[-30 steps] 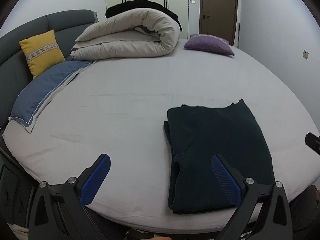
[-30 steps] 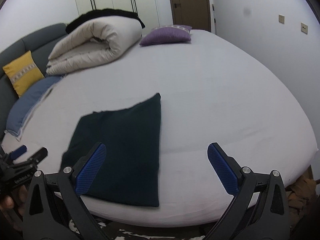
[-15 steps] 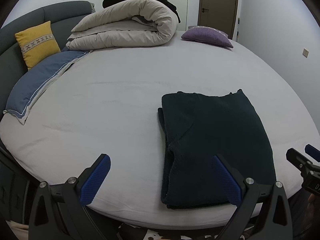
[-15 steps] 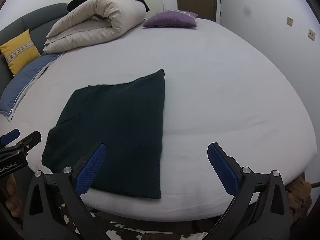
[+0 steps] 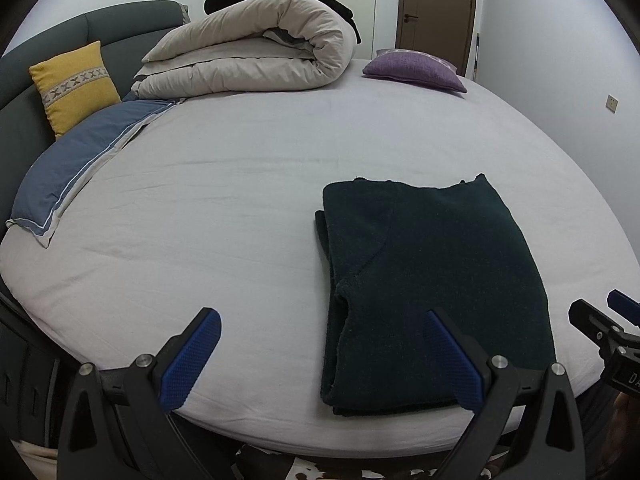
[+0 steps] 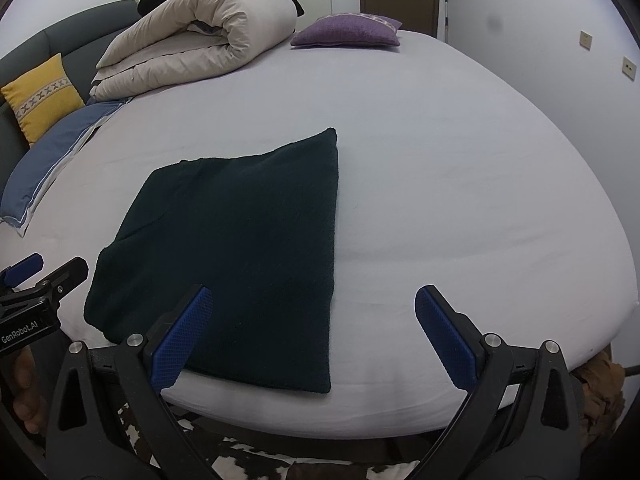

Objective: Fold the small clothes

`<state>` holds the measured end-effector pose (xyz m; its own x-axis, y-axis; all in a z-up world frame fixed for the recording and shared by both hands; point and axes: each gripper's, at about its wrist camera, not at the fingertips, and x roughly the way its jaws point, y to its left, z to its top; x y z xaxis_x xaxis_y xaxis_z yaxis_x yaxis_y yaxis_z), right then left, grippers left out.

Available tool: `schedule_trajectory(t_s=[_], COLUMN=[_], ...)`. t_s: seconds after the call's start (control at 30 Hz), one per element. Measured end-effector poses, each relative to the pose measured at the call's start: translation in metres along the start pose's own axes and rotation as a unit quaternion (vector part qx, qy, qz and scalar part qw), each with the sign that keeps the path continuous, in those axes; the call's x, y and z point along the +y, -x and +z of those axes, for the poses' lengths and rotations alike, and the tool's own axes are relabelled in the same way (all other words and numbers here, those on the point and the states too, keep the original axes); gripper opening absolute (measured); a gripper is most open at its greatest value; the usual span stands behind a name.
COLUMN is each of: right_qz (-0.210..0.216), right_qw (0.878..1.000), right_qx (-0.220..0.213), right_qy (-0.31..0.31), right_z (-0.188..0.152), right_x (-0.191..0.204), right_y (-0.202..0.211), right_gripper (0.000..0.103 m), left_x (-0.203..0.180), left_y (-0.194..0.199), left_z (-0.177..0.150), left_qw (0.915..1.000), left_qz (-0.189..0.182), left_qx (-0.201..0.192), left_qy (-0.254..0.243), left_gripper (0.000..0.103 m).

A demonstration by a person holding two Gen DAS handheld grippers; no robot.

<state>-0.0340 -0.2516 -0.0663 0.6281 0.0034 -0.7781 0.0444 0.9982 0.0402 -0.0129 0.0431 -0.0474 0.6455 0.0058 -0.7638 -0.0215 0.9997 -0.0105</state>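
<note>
Dark green sweater (image 5: 432, 284) is laid folded near the bed (image 5: 240, 208) edge, within easy reach. Left gripper (image 5: 320, 356) and right gripper (image 6: 312, 332) are held spread wide, empty, poised above its near hem.

Dim, even light; fisheye-warped edges

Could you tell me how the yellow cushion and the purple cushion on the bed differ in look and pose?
The yellow cushion has a pale band with a row of crosses; the purple cushion shows a faint lighter pattern near its far edge. The yellow cushion stands propped against the grey headboard; the purple cushion lies flat on the sheet. They sit on opposite sides of the rolled duvet. Both are small throw cushions.
</note>
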Motion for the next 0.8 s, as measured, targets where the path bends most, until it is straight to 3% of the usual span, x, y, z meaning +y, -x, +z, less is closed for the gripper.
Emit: schedule_trajectory(t_s=[0.8], right_qz=[0.002], right_qw=[1.0], right_qx=[0.002], right_qy=[-0.001], right_z=[-0.0019], right_x=[0.0028], right_y=[0.003], right_gripper=[0.103], left_x=[0.0008], left_y=[-0.0022], left_z=[-0.0036], left_qw=[1.0], left_qz=[-0.003], left_qx=[0.004], left_qy=[-0.002], left_gripper=[0.103])
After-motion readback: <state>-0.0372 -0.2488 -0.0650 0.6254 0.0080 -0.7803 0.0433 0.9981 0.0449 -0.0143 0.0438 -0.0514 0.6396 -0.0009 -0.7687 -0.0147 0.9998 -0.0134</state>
